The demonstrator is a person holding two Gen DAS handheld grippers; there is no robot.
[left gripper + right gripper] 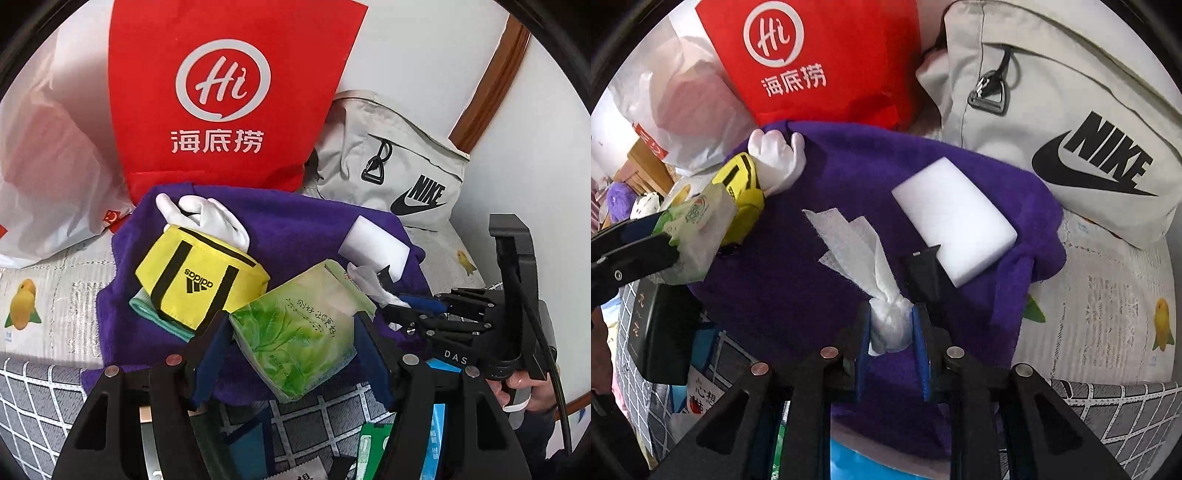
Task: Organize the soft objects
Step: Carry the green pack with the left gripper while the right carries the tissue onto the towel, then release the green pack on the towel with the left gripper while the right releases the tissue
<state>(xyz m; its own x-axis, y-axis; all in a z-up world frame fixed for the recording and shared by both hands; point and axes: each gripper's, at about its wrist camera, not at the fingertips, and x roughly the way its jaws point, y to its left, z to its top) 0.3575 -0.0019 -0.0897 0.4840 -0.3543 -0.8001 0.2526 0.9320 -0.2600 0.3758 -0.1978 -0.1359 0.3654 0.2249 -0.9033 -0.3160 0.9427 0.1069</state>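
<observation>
So both hands are loaded: left gripper (295, 332) clamps the green tissue pack (295, 332); right gripper (892, 328) pinches a white wipe (864, 254) over the purple towel (849, 177); sponge (955, 218), glove (775, 162), yellow pouch (199, 280) seem unsorted.

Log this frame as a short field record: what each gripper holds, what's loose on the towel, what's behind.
left gripper: shut on green tissue pack
right gripper: shut on white tissue, pulled from the pack, tail trailing forward
purple towel: spread on the bed, under everything loose
loose on towel: white sponge block, white glove, yellow adidas pouch
behind: red Hi bag, grey Nike bag, white plastic bag
</observation>
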